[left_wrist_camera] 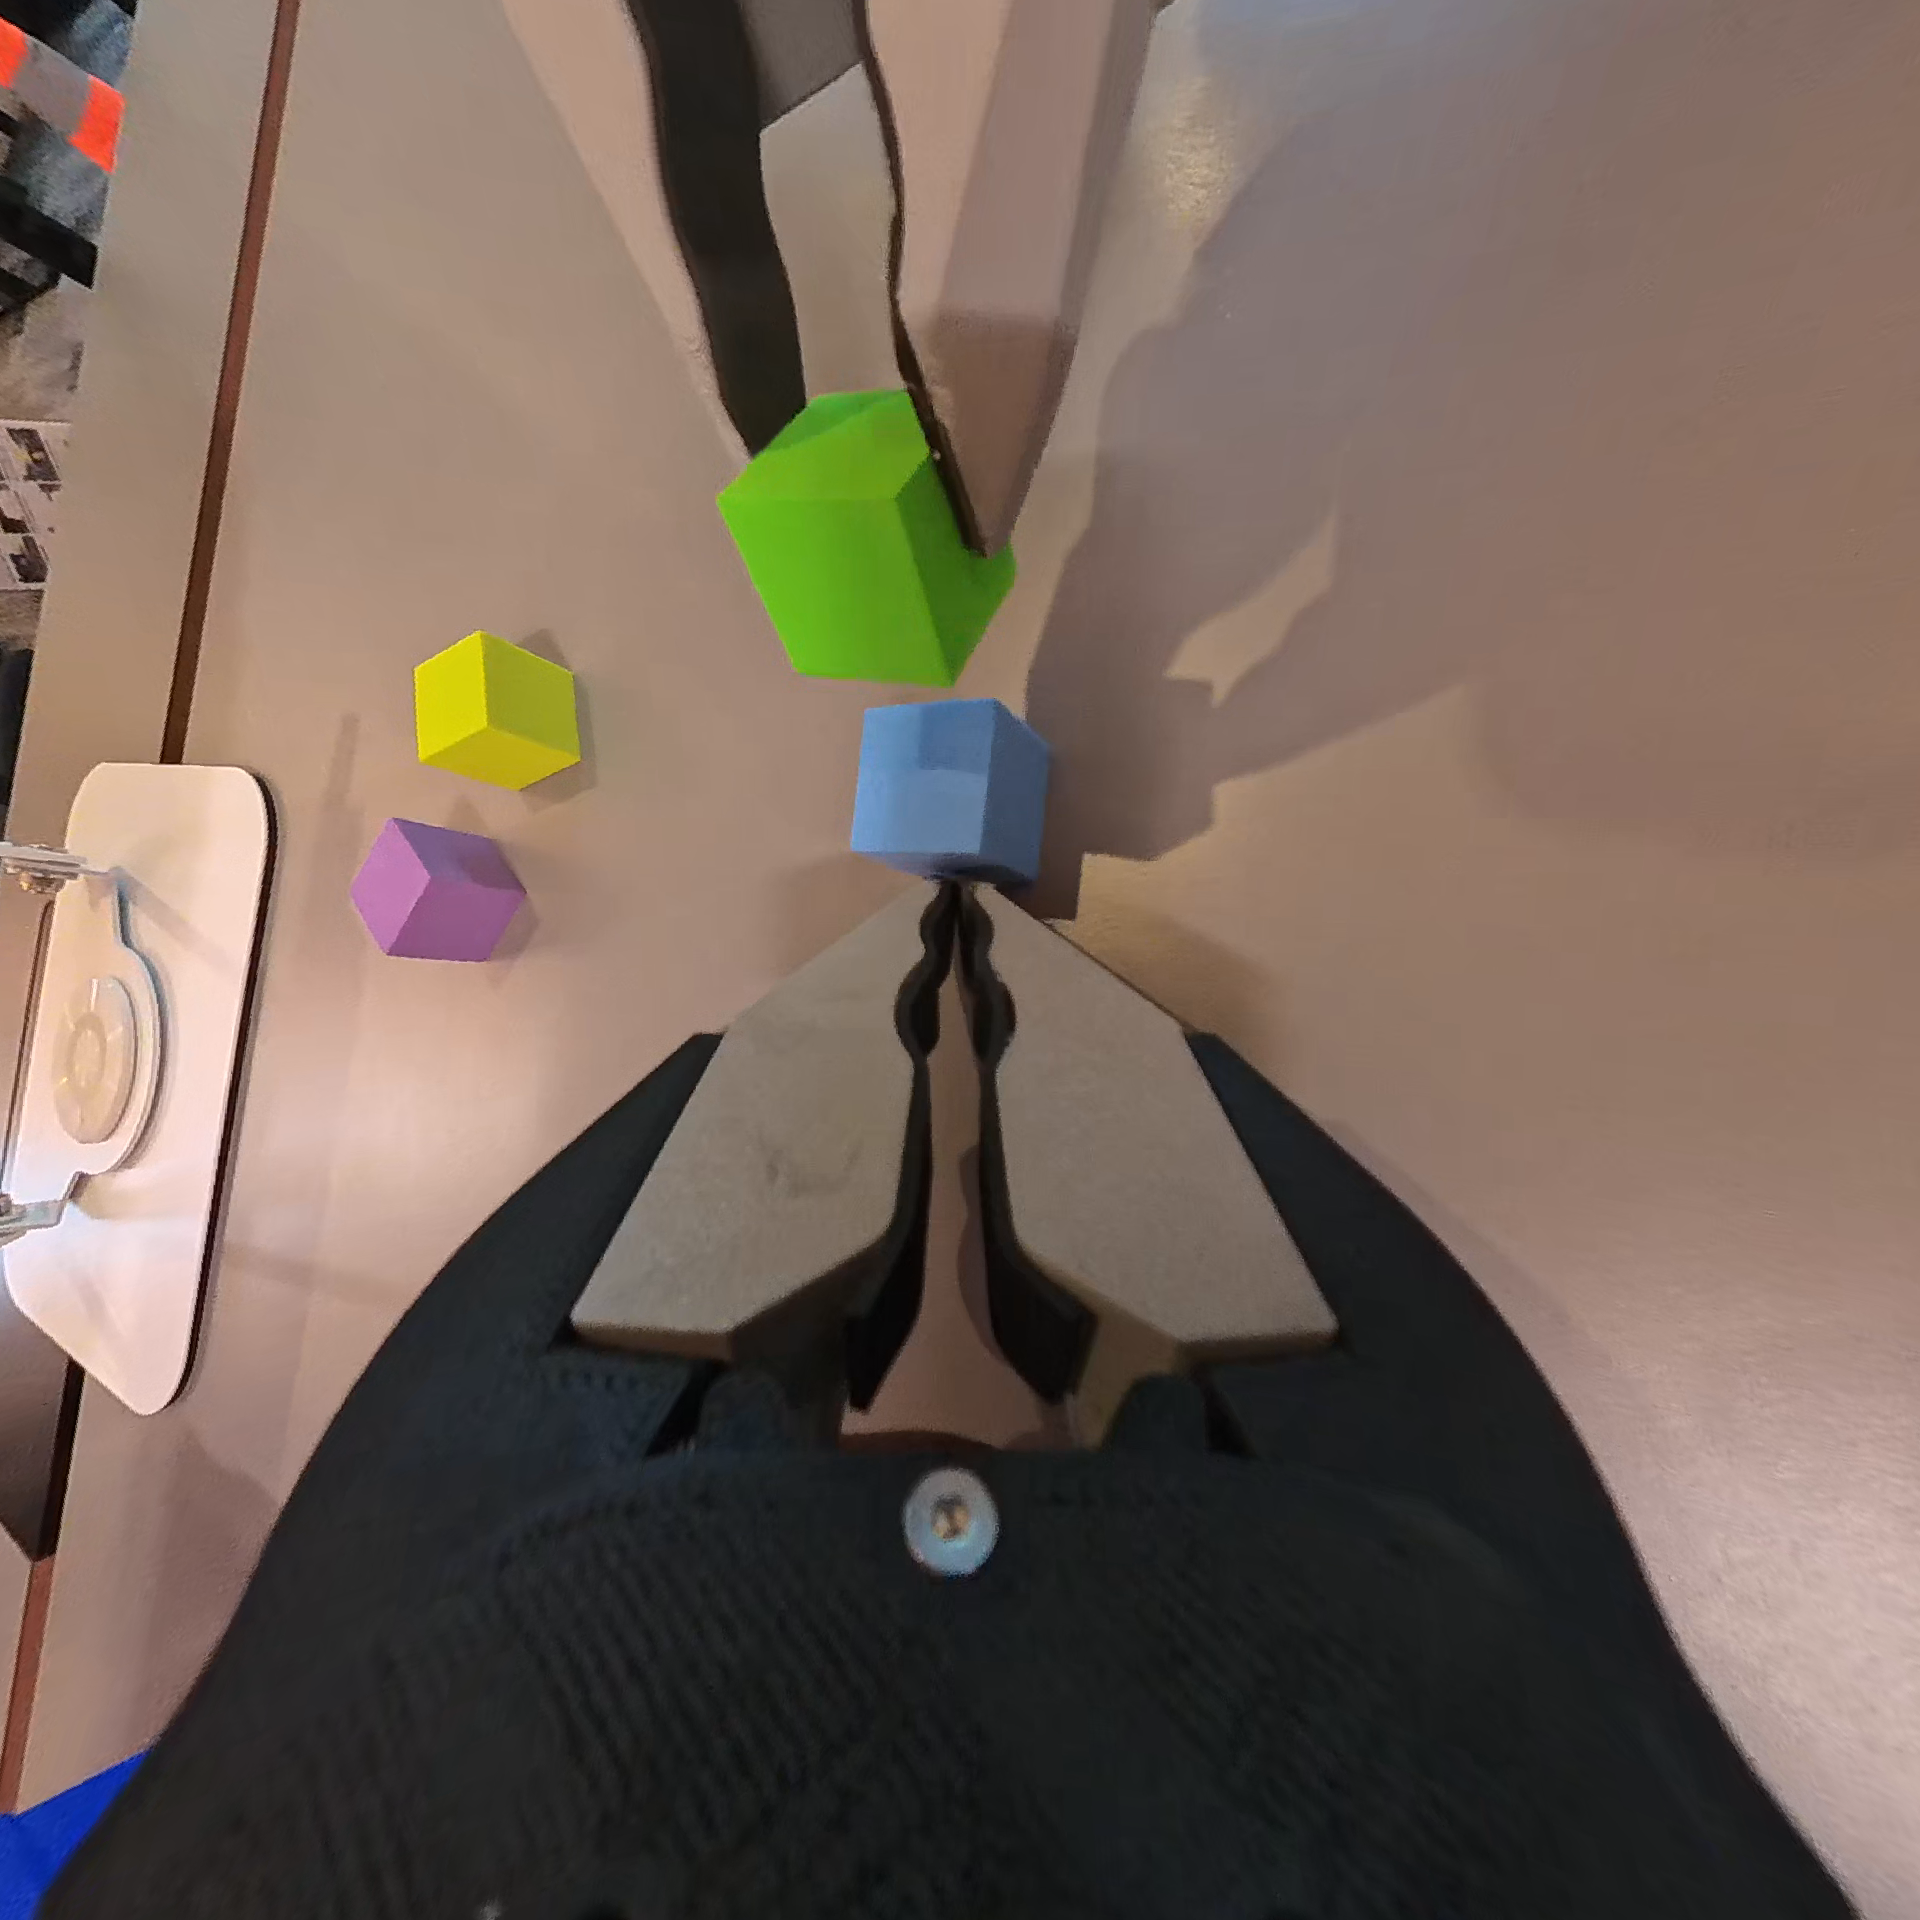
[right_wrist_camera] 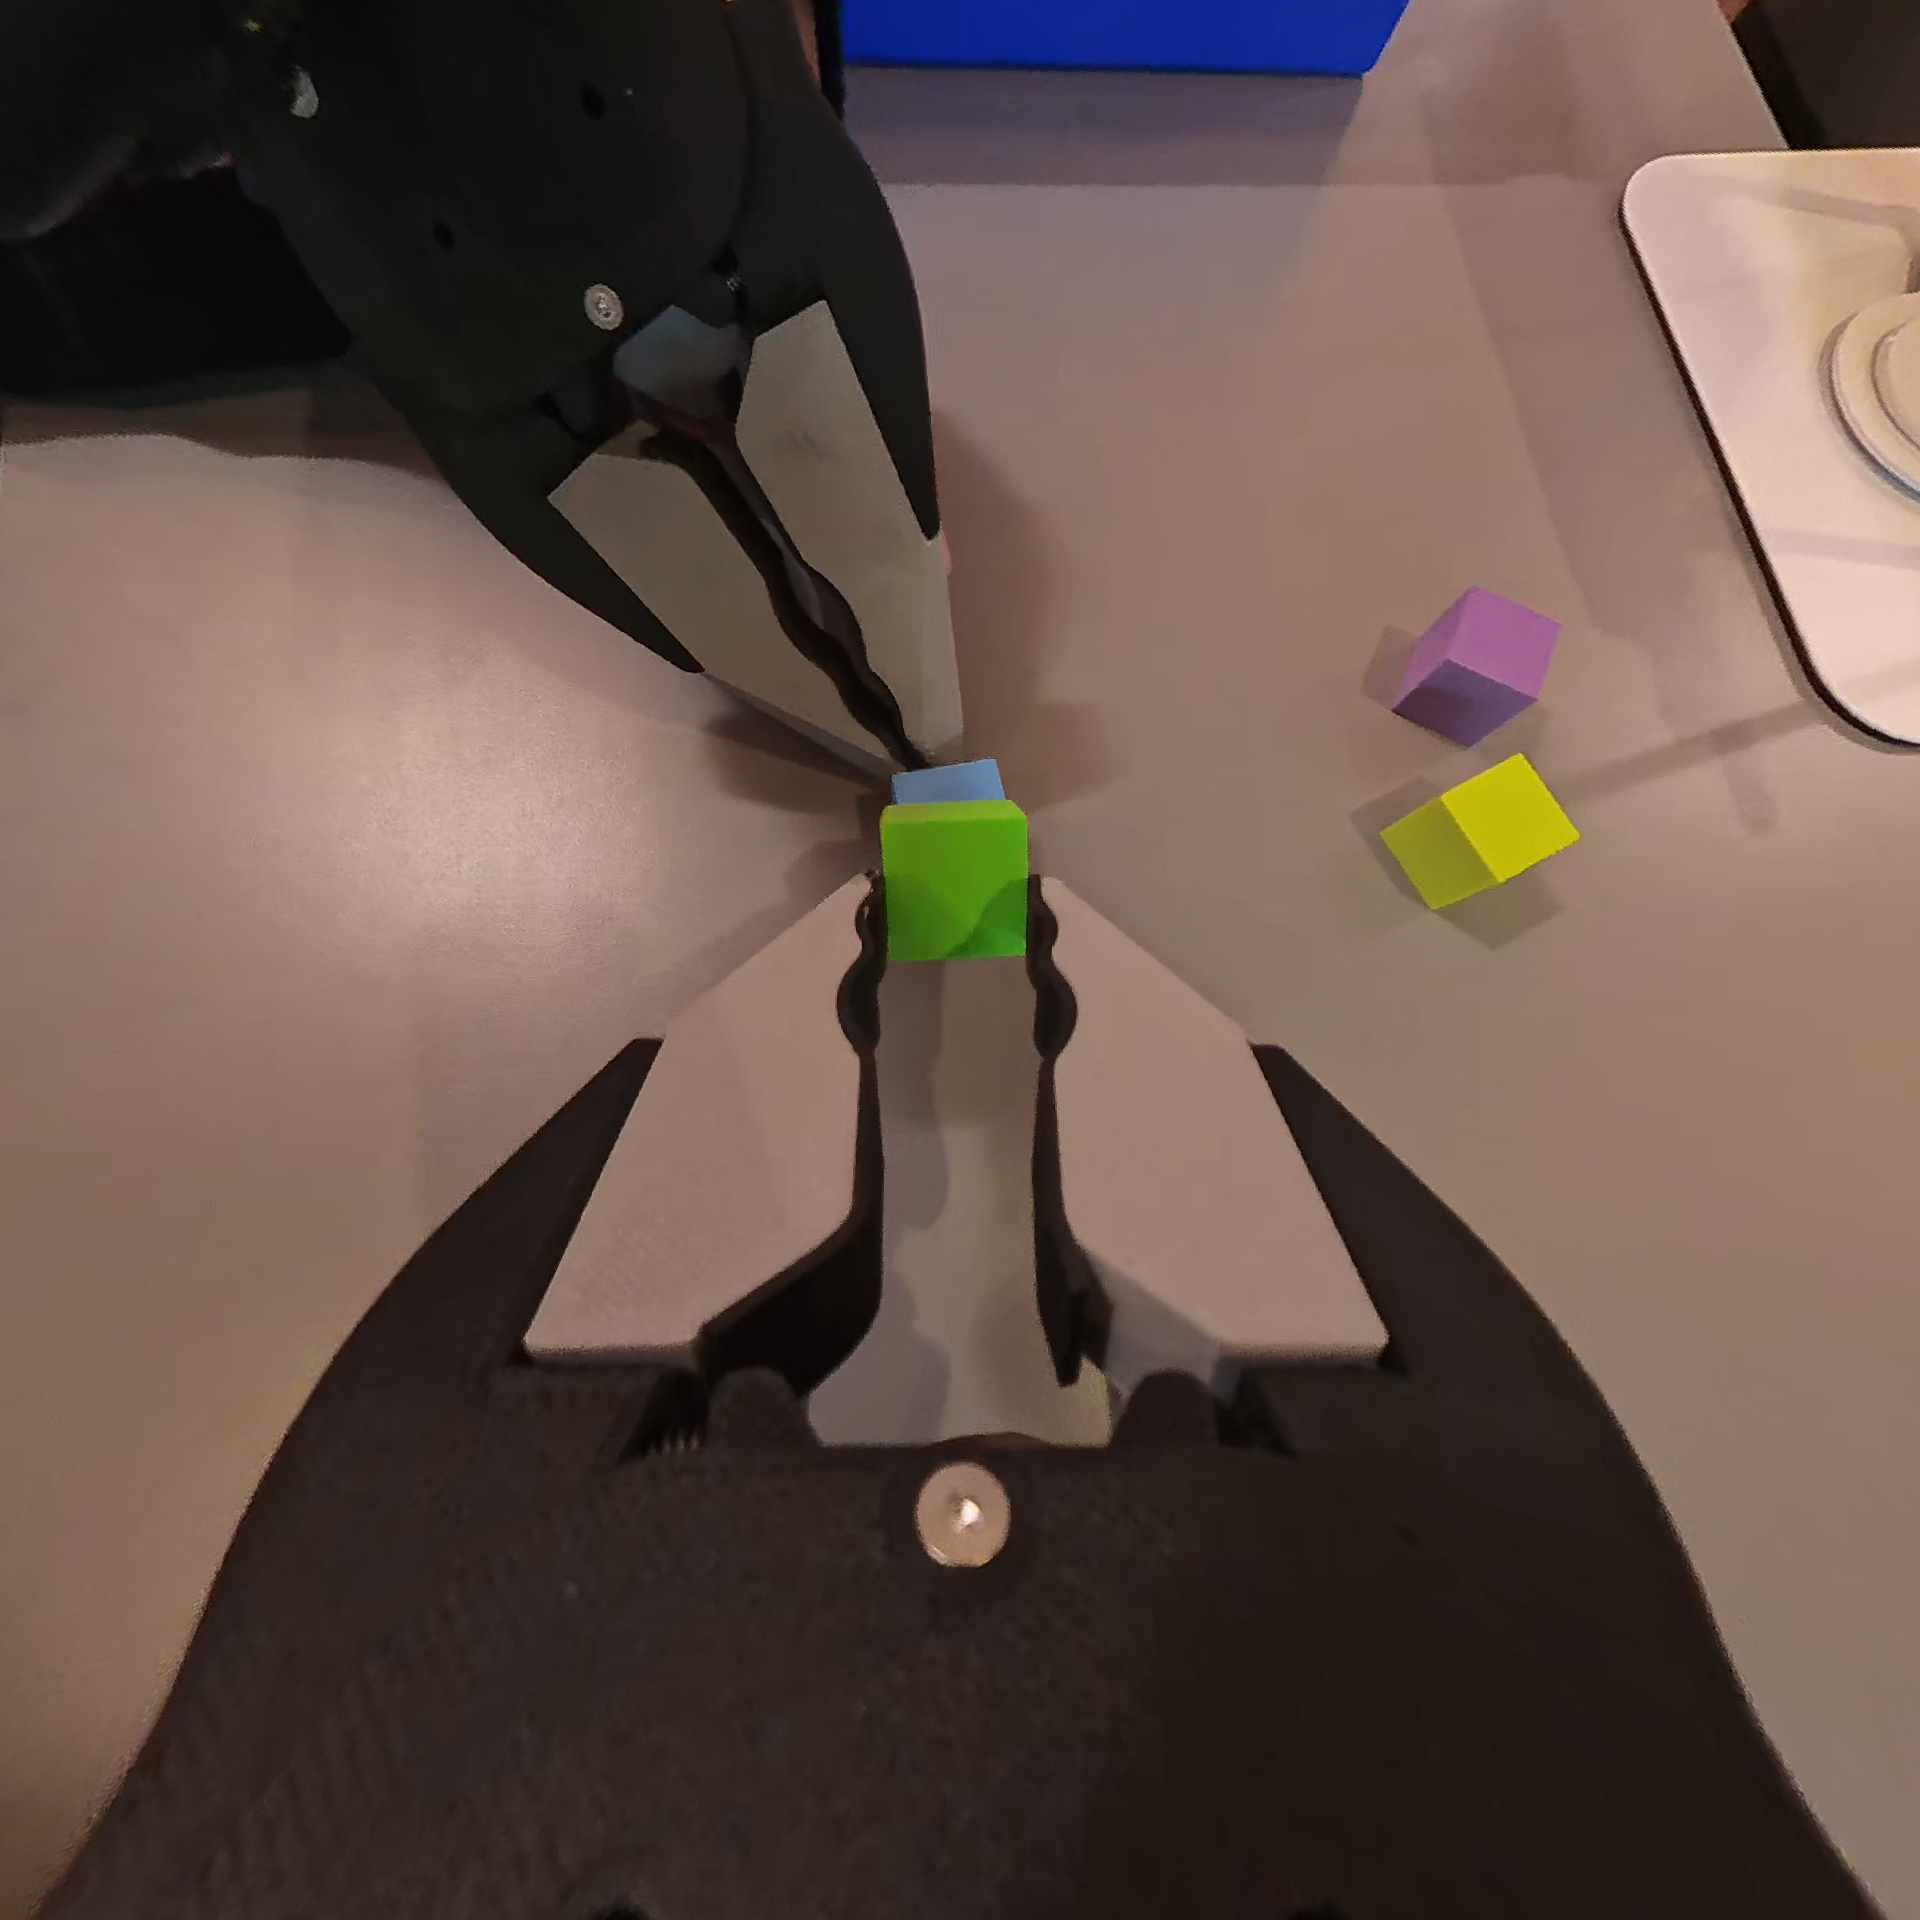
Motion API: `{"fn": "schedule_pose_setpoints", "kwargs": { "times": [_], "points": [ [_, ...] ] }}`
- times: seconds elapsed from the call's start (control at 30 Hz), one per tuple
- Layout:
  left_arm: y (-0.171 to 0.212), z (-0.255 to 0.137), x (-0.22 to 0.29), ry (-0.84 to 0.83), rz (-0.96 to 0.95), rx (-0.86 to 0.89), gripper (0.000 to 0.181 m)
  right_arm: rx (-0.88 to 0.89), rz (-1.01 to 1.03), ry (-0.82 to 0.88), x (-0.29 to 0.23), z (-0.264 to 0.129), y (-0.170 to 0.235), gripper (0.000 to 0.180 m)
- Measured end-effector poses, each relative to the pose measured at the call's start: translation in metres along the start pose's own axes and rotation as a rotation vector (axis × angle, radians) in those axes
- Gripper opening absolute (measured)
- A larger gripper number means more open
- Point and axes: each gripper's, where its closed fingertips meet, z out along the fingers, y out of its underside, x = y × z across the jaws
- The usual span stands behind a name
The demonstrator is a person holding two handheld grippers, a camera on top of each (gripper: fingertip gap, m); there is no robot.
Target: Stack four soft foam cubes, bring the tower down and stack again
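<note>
Right wrist view | left gripper (right_wrist_camera: 920, 753) fingers pressed together, tips at blue cube (right_wrist_camera: 948, 781) on table (right_wrist_camera: 312, 831) | right gripper (right_wrist_camera: 954, 914) clamps green cube (right_wrist_camera: 954, 883) just above blue | purple cube (right_wrist_camera: 1475, 665), yellow cube (right_wrist_camera: 1481, 831) apart, right.

a smooth grey-beige desk (left_wrist_camera: 1455, 1039) fills both views, with a dark brown edge strip (left_wrist_camera: 223, 416) running along its left side in the left wrist view. a white rounded-corner board (left_wrist_camera: 208, 935) lies at that edge, carrying a pale round disc fitting (left_wrist_camera: 99, 1049) and a bit of metal hardware. the same board (right_wrist_camera: 1745, 343) shows at upper right in the right wrist view. a bright blue patch (right_wrist_camera: 1112, 36) sits beyond the desk's far end.
</note>
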Motion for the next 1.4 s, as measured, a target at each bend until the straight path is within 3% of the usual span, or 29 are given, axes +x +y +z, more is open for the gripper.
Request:
{"fn": "schedule_pose_setpoints", "kwargs": {
  "times": [0.27, 0.4, 0.5, 0.97, 1.4],
  "points": [
    [0.019, -0.003, -0.019, -0.043, -0.102, -0.038, 0.000, -0.086, -0.104, -0.057, 0.000, 0.002, -0.012, 0.024],
    [0.031, -0.005, -0.030, -0.024, -0.350, -0.057, 0.000, -0.184, -0.166, -0.079, 0.002, 0.008, -0.010, 0.024],
    [0.032, -0.005, -0.031, 0.010, -0.431, -0.036, 0.000, -0.232, -0.158, -0.127, 0.000, 0.014, -0.007, 0.024],
    [0.032, -0.004, -0.033, -0.018, -0.418, -0.043, 0.000, -0.290, -0.159, -0.184, -0.002, 0.012, -0.019, 0.024],
    [0.032, -0.004, -0.033, -0.034, -0.408, -0.042, 0.000, -0.370, -0.195, -0.132, 0.001, 0.022, -0.008, 0.024]
  ]
}}
